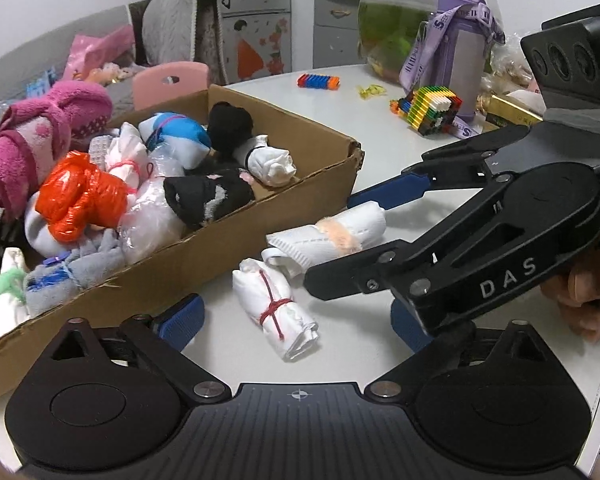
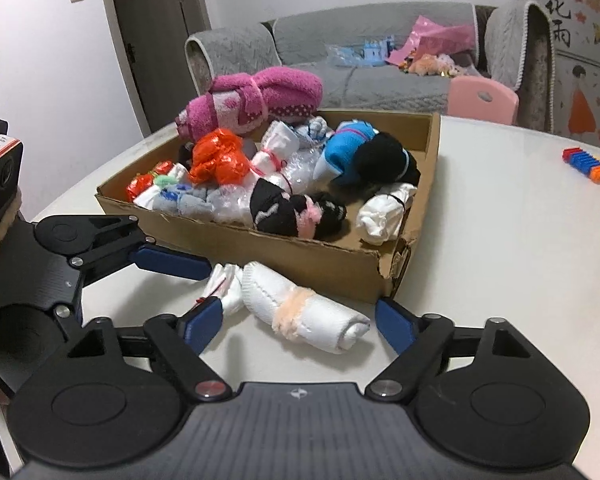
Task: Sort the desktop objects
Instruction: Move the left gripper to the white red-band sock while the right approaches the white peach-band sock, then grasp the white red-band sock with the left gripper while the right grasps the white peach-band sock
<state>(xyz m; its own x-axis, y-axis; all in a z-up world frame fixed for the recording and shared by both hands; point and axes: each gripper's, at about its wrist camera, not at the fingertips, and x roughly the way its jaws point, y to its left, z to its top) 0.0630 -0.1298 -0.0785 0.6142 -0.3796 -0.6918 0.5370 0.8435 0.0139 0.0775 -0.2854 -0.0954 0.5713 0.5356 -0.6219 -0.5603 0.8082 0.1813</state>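
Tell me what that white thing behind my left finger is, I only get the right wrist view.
Observer: A white bundle tied with red string, lying beside the peach-banded roll.
Operator: Is the left gripper on it?
Observer: No. The left gripper is open, with the bundle between its fingers, not clamped.
Operator: Anything off past my right edge?
Observer: A purple bottle, a glass jar of green water and a block toy.
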